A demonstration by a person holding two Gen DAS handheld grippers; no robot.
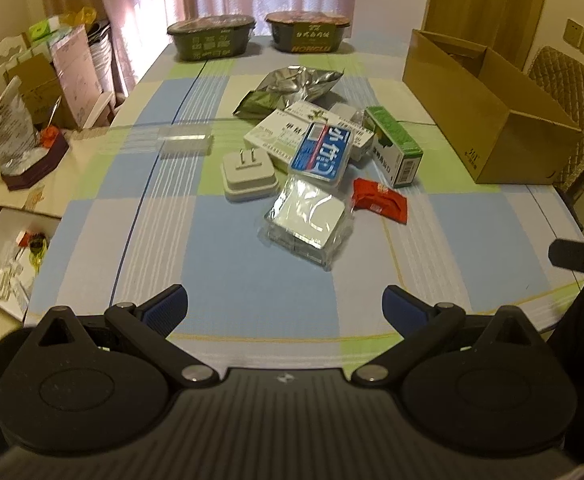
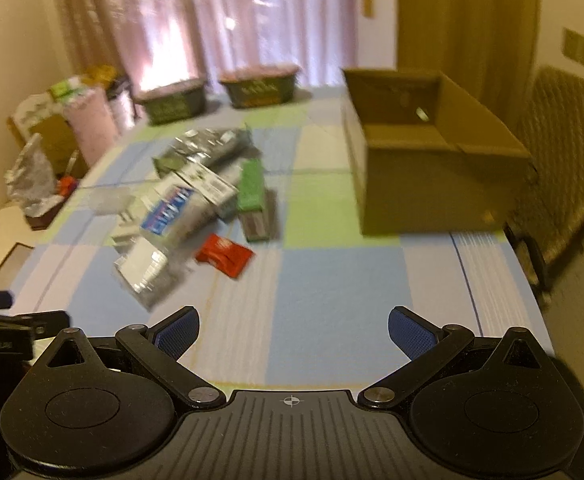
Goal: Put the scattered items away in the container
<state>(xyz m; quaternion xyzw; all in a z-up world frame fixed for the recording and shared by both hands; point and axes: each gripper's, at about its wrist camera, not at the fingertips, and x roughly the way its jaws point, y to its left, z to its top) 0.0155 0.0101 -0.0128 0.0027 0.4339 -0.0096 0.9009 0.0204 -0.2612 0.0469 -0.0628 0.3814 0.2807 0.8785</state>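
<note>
A heap of items lies mid-table: a white plug adapter (image 1: 247, 174), a clear-wrapped silver packet (image 1: 310, 216), a red sachet (image 1: 380, 200) (image 2: 223, 255), a blue-and-white blister pack (image 1: 320, 154), a green carton (image 1: 396, 144) (image 2: 251, 184), white boxes and a foil bag (image 1: 292, 88). An open cardboard box (image 1: 488, 120) (image 2: 428, 160) stands at the right. My left gripper (image 1: 284, 307) hovers open near the table's front edge, short of the heap. The right gripper (image 2: 294, 330) is open too, over bare cloth in front of the box. Neither holds anything.
Two instant-noodle tubs (image 1: 211, 36) (image 1: 308, 30) stand at the far edge by the curtain. A clear plastic case (image 1: 185, 142) lies left of the heap. A quilted chair (image 2: 564, 168) sits right of the table. Cluttered boxes and bags (image 1: 31, 112) fill a side surface on the left.
</note>
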